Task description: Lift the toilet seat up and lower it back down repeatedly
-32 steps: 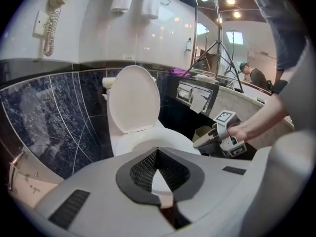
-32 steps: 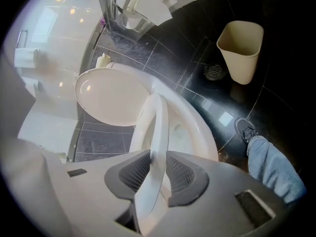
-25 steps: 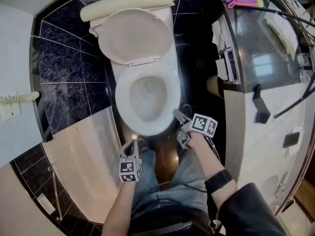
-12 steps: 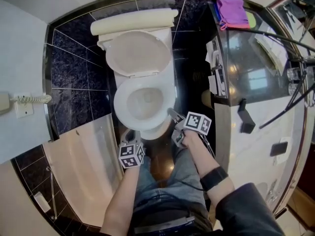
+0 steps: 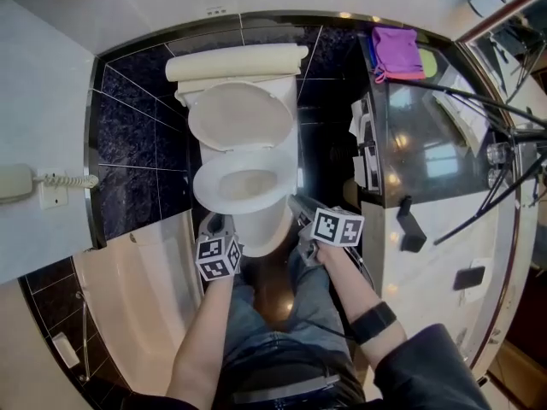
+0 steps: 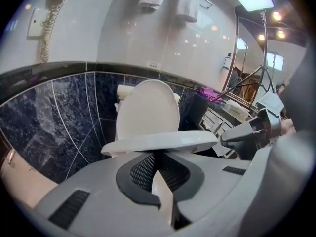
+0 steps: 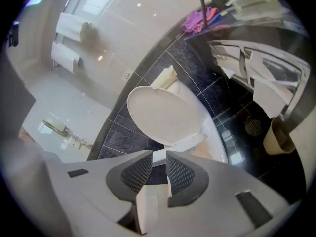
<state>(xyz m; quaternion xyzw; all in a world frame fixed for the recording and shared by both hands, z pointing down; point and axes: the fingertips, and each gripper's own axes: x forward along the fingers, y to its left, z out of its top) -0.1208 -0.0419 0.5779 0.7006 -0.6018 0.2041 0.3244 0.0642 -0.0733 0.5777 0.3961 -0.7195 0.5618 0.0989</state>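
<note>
The white toilet (image 5: 224, 196) stands against dark tiles, its lid (image 5: 240, 114) raised against the tank. The seat (image 6: 163, 141) lies flat on the bowl. My left gripper (image 5: 214, 223) is at the bowl's front left; its pads (image 6: 143, 170) are together just below the seat's front edge, with nothing between them. My right gripper (image 5: 298, 204) is by the bowl's right side. Its jaws are closing, and a narrow gap remains between its pads (image 7: 178, 172). The seat's edge (image 7: 183, 144) lies beyond the tips, not between them.
A glossy vanity counter (image 5: 432, 135) runs down the right, with a purple cloth (image 5: 395, 41) at its far end. A bathtub (image 5: 145, 267) lies to the left and a wall phone (image 5: 19, 183) beyond it. A cup-shaped bin (image 7: 276, 137) and a floor drain (image 7: 253, 126) sit beside the toilet.
Both grippers have moved forward to the bowl's front rim, and the right jaws now stand narrower. The head view has tilted up and shows more wall.
</note>
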